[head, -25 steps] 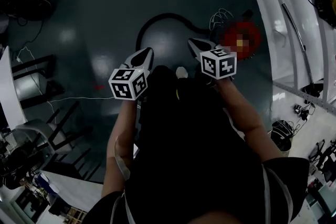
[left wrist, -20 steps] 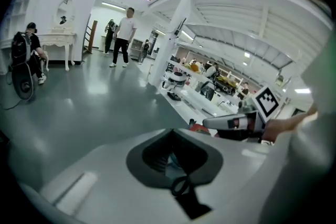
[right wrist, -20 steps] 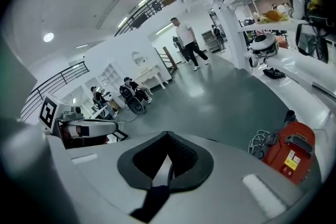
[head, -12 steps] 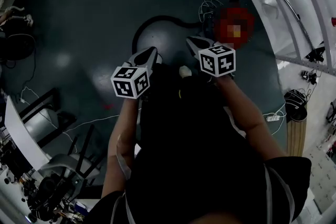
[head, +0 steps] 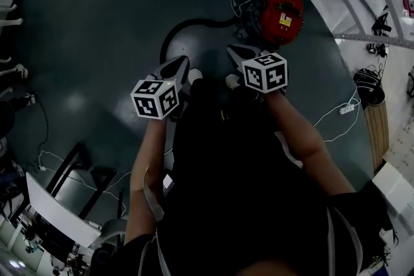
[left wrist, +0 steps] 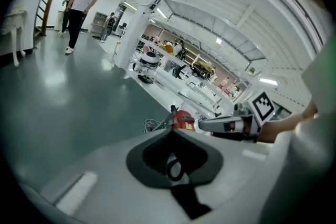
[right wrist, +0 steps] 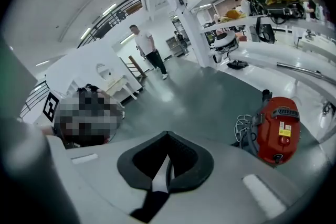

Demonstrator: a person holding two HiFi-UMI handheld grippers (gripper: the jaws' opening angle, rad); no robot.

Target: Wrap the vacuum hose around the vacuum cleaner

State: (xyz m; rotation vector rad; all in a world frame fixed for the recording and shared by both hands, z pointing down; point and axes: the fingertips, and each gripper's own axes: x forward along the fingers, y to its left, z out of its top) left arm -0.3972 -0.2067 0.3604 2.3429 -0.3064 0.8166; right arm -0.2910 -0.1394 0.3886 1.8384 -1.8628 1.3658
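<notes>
Left tongs (head: 183, 62), right tongs (head: 231, 51): seemingly empty

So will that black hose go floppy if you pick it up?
Probably floppy: the hose lies in a loose curve on the floor. It will likely sag and trail, since one end seems to run to the red vacuum cleaner.
</notes>
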